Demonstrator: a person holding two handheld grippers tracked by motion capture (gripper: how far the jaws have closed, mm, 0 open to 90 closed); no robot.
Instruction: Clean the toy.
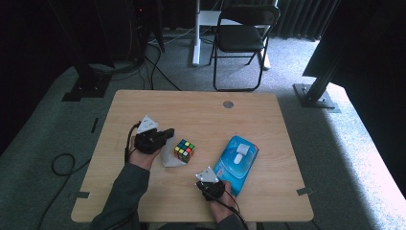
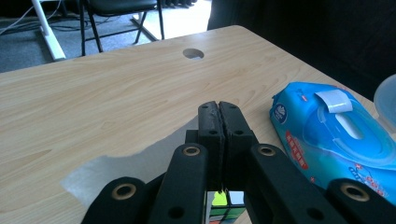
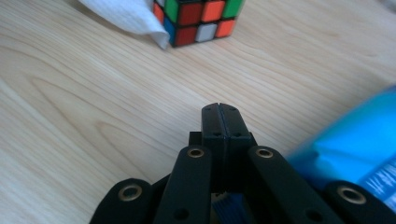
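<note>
High view first: a wooden table [image 1: 143, 108] with a round hole [image 1: 228, 104] near its far edge. Left gripper [image 1: 165, 134] sits at the left of the middle, angled toward a cube [image 1: 184, 150] that stands just right of its tips. A white tissue [image 1: 171, 157] lies under and beside that gripper, touching the cube's left side. Right of the cube, a blue wipes pack [image 1: 237, 162] lies on a slant. Right gripper [image 1: 211, 182] hovers at the near end of that pack, just beside it. A black folding chair [image 1: 242, 38] stands on the carpet beyond the table.

Left gripper view next: jaws pressed together, nothing between them. Tissue [image 2: 135, 163] spreads under them, a sliver of the cube [image 2: 219, 200] peeks out below the jaws, and the pack [image 2: 336, 135] lies to the right. Hole [image 2: 193, 53] shows far ahead.

Right gripper view now: jaws tight together and empty, above bare wood. Cube [image 3: 198, 18] stands far ahead, the tissue [image 3: 126, 16] touching its left face. Blue of the pack [image 3: 355, 144] blurs in at the right, close beside the jaws.
</note>
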